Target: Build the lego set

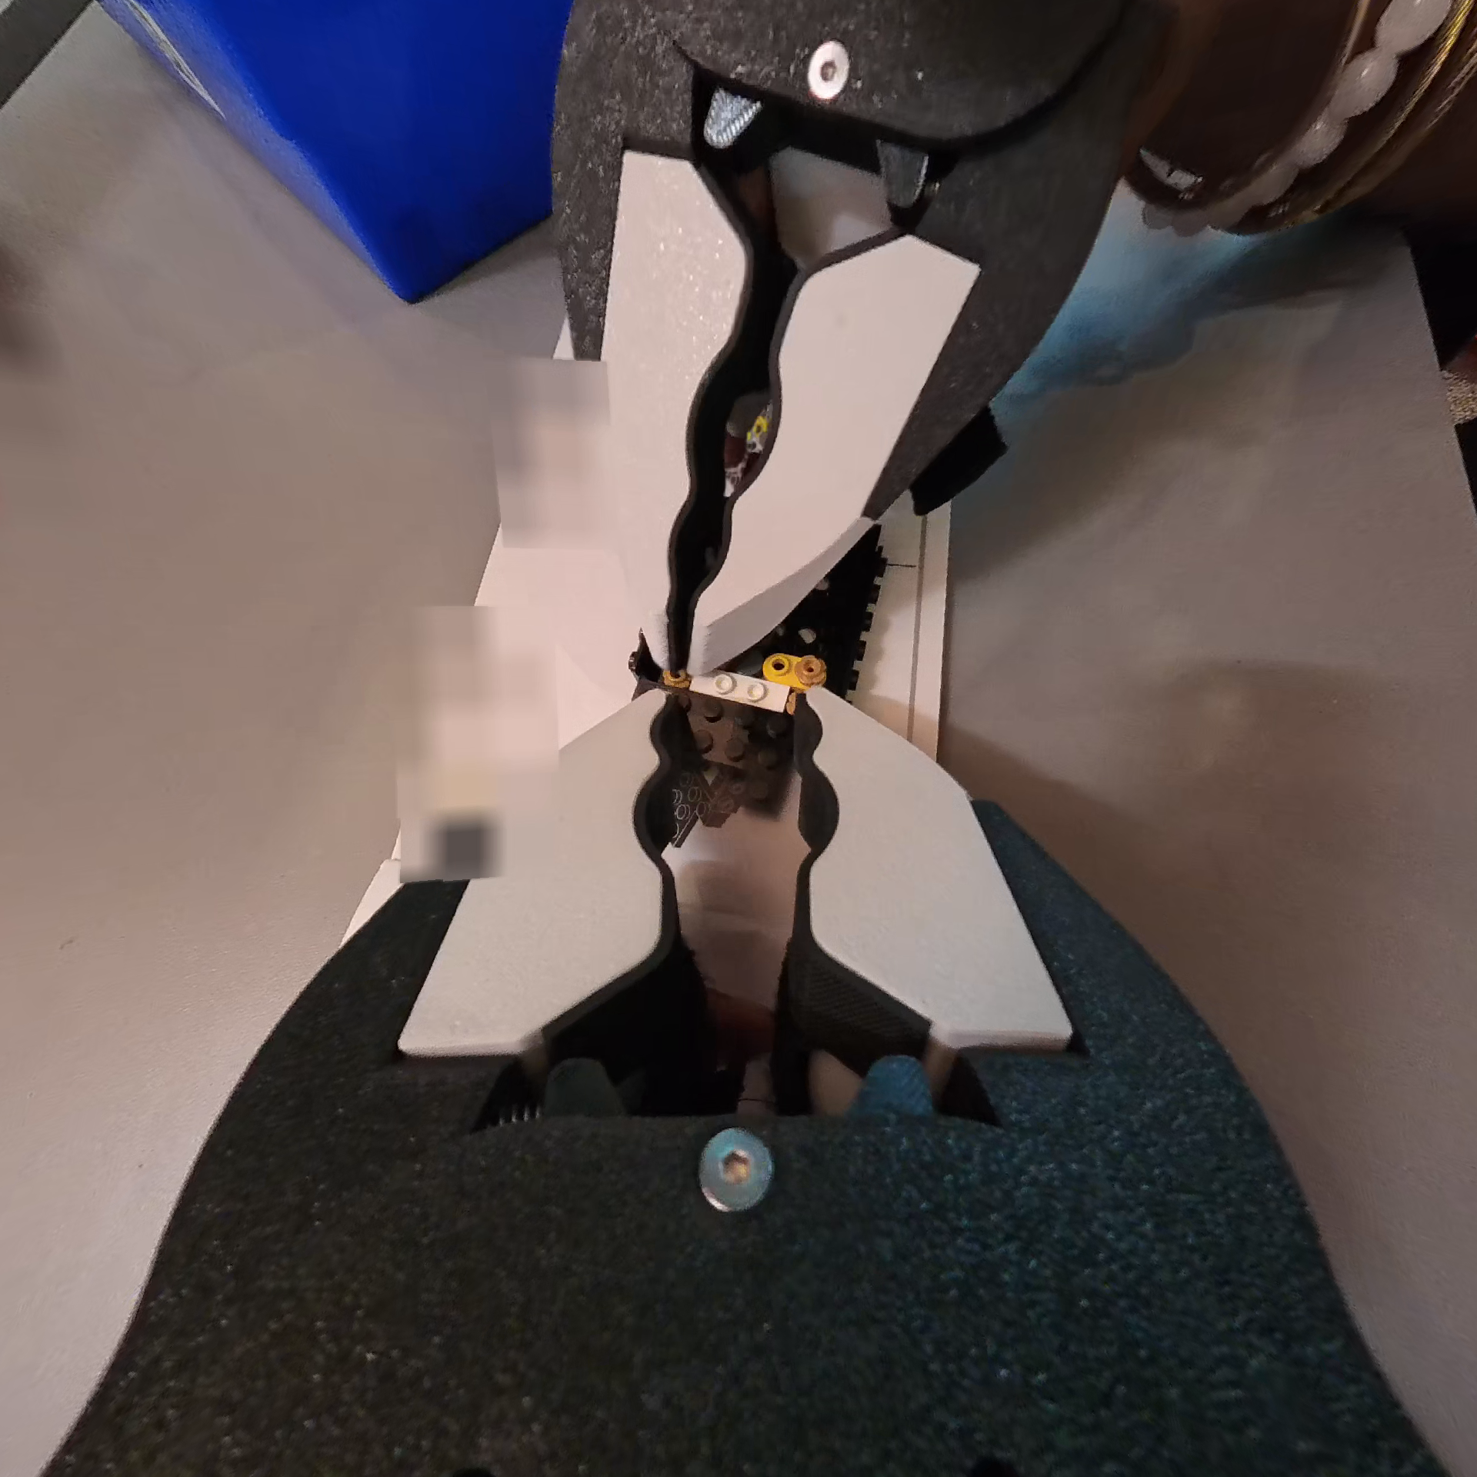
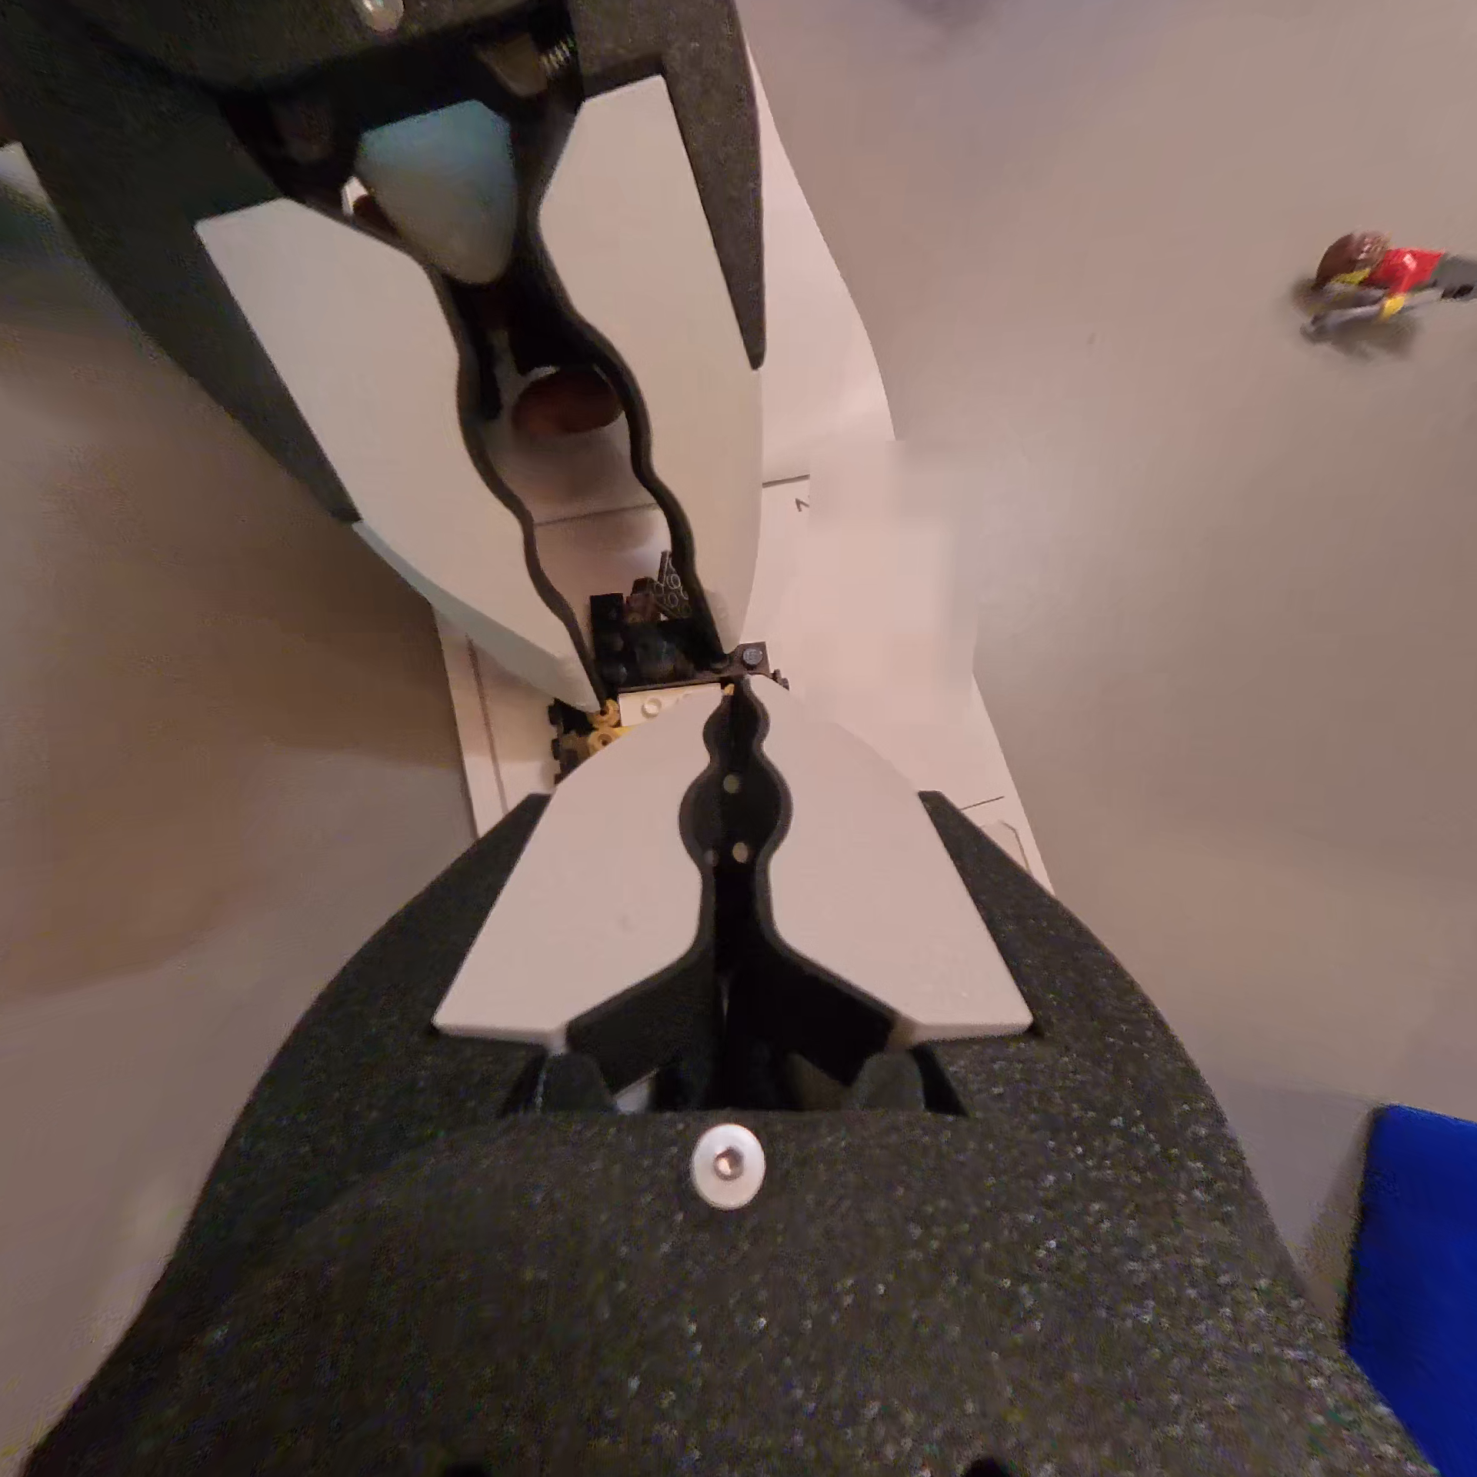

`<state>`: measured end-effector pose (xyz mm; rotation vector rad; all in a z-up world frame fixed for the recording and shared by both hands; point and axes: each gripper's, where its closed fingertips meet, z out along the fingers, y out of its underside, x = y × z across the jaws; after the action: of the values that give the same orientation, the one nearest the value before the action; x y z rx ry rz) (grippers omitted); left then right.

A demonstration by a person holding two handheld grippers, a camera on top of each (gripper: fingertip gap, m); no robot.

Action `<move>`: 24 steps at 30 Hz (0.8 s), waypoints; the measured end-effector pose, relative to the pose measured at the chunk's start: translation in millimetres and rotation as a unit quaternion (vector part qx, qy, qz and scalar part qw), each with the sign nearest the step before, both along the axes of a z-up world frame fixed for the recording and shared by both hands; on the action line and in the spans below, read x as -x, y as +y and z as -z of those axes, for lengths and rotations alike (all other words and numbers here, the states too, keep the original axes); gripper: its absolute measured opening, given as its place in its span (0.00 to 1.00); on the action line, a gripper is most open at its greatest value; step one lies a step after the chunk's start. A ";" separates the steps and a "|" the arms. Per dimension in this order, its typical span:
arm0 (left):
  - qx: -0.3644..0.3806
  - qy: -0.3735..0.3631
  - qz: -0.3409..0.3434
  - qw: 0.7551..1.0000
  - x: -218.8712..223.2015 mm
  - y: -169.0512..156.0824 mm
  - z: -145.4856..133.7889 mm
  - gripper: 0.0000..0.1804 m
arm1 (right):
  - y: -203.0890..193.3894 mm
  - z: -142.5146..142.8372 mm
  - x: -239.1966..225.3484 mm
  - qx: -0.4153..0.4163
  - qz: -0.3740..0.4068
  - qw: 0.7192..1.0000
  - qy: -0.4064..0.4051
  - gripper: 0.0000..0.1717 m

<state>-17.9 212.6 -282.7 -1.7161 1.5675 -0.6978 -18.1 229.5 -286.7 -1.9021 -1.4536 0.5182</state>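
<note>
You were working at a plain desk or hobby table, indoors under warm lamp light, though the pictures could not tell a home from an office. The smooth pale grey tabletop (image 1: 200, 639) carried a white printed sheet (image 2: 943, 719) with a small brick-built toy model (image 1: 735, 743) on it. A toy minifigure (image 2: 1387, 284) lay loose well apart from it, and a blue box (image 1: 376, 120) stood on the tabletop.

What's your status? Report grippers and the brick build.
Left gripper fingers clamped across brick build. Right gripper fingers closed, tips at gold stud on its corner. Toy figure and blue box well apart.
</note>
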 end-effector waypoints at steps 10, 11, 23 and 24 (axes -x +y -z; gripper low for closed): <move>-0.008 -0.046 0.044 0.998 -3.3 -13.4 -17.5 0.10 | 7.6 -14.3 -37.6 -0.032 -0.060 0.996 -0.053 0.16; -0.006 -0.047 0.038 0.998 -2.7 -12.0 -18.2 0.07 | 5.4 -11.6 -40.8 -0.008 -0.064 0.996 -0.068 0.18; -0.005 0.022 -0.025 0.999 4.8 1.8 -3.6 0.04 | -28.8 -12.4 -51.2 0.100 -0.023 0.993 -0.052 0.12; -0.003 0.026 -0.022 0.999 6.1 -0.3 -4.7 0.04 | -25.3 -13.1 -55.3 0.102 -0.016 0.994 -0.047 0.17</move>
<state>-24.1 212.4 -278.0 -1.7718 1.5608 -0.6290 37.3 204.1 -273.6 -2.0889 -1.5442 0.6215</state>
